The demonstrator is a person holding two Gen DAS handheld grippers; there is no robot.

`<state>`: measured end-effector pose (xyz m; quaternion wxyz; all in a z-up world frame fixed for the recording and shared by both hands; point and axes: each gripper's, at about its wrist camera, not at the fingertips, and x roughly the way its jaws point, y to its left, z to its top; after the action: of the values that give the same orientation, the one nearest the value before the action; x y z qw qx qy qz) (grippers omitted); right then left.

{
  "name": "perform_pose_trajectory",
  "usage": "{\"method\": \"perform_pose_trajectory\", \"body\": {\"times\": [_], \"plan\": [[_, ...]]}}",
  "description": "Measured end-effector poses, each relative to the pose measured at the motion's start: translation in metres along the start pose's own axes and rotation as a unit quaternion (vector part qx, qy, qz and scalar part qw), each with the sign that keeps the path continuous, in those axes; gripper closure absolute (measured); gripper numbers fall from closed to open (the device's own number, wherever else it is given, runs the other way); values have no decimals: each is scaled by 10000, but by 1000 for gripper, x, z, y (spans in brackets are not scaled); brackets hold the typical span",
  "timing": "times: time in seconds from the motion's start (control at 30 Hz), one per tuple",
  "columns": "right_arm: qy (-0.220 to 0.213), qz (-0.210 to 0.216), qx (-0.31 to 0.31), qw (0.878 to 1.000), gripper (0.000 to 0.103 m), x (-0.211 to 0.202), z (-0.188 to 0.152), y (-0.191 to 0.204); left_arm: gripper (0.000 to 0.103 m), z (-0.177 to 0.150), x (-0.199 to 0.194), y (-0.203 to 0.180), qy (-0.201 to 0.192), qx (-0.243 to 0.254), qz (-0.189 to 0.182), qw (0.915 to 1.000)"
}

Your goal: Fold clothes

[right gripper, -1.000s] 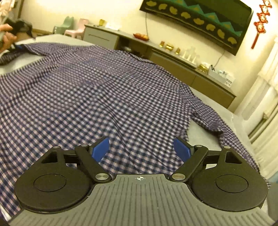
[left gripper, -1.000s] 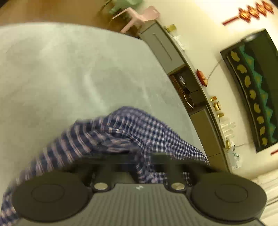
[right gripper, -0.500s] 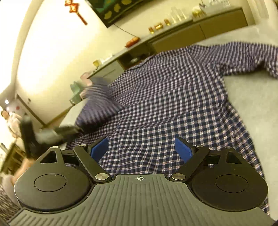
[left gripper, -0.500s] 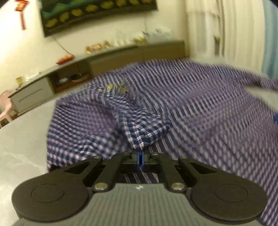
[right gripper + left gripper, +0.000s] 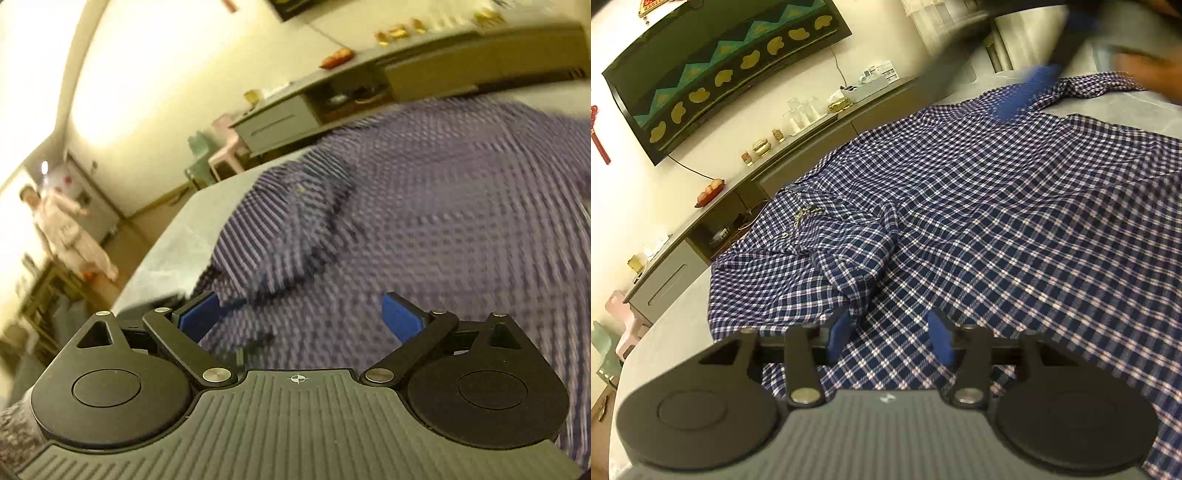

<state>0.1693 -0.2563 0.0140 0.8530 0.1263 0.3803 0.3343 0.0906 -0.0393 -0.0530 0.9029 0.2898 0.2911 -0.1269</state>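
A blue and white checked shirt [image 5: 997, 221] lies spread on the grey bed [image 5: 676, 321]. One sleeve [image 5: 846, 258] is folded in over the shirt's body. My left gripper [image 5: 890, 334] is open and empty just above the shirt, with the sleeve's cuff right at its left fingertip. My right gripper [image 5: 301, 317] is open and empty above the shirt [image 5: 424, 229], which is blurred in the right wrist view. In the left wrist view the right gripper's blue fingers [image 5: 1030, 88] show blurred at the far side of the shirt.
A long grey sideboard [image 5: 798, 155] with small jars and a fruit bowl stands behind the bed under a dark wall panel [image 5: 727, 70]. Small plastic chairs [image 5: 218, 155] stand at its end. A person in pale clothes [image 5: 62, 229] stands far left.
My left gripper has opened and let go of the sleeve, which now lies on the shirt. My right gripper has swung left across the shirt, still open.
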Motion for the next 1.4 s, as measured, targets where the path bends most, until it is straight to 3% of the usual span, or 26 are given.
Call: {"method": "perform_pose_trajectory", "body": {"times": [0.2, 0.3, 0.4, 0.47, 0.53, 0.6, 0.7, 0.77, 0.8, 0.83, 0.87, 0.93, 1.03, 1.1, 1.13, 1.17, 1.23, 1.3, 1.4], "plan": [[298, -919, -941, 9909, 4, 110, 66, 67, 52, -7, -26, 11, -127, -142, -77, 9998], [714, -1650, -1695, 9690, 11, 170, 75, 91, 52, -14, -34, 21, -127, -231, -39, 9996], [1086, -2346, -2343, 9372, 48, 208, 71, 98, 52, -21, -38, 36, -81, -422, -19, 9991], [1060, -2511, -2476, 9297, 92, 205, 71, 96, 52, -21, -44, 45, -85, -588, -24, 9982], [788, -2475, -2265, 9387, 98, 178, 73, 91, 52, -19, -51, 53, -113, -724, -33, 9973], [525, -2419, -2014, 9477, 98, 147, 71, 83, 52, -14, -57, 59, -162, -828, -49, 9964], [582, -2319, -1674, 9565, 98, 117, 57, 62, 52, -5, -68, 65, -272, -1186, -156, 9924], [624, -2244, -1618, 9589, 82, 111, 51, 57, 51, 1, -76, 75, -367, -1603, -219, 9861], [557, -2184, -1669, 9599, 79, 111, 51, 61, 51, 3, -80, 82, -415, -1871, -241, 9812], [489, -2124, -1719, 9607, 64, 112, 51, 66, 49, 3, -83, 92, -448, -2155, -244, 9752], [416, -2065, -1769, 9614, 38, 114, 51, 71, 49, 2, -85, 100, -465, -2396, -250, 9694], [267, -1989, -1939, 9603, 16, 127, 54, 88, 48, -1, -83, 111, -407, -2629, -286, 9635], [497, -2082, -2383, 9473, 16, 162, 54, 105, 48, -7, -80, 128, -320, -2975, -338, 9536], [800, -2289, -2678, 9325, 30, 189, 52, 109, 48, -11, -78, 140, -262, -3204, -373, 9462], [941, -2437, -2794, 9239, 58, 197, 51, 106, 48, -12, -77, 145, -232, -3318, -390, 9423], [1017, -2563, -2865, 9176, 78, 201, 50, 104, 48, -14, -76, 151, -203, -3431, -408, 9382], [830, -2595, -2735, 9225, 94, 187, 53, 96, 48, -18, -74, 162, -144, -3655, -442, 9296], [504, -2550, -2477, 9333, 98, 157, 54, 87, 48, -21, -72, 172, -97, -3841, -467, 9220], [-140, -2558, -1861, 9485, 99, 98, 50, 65, 48, -17, -75, 165, -141, -3747, -417, 9261]]}}
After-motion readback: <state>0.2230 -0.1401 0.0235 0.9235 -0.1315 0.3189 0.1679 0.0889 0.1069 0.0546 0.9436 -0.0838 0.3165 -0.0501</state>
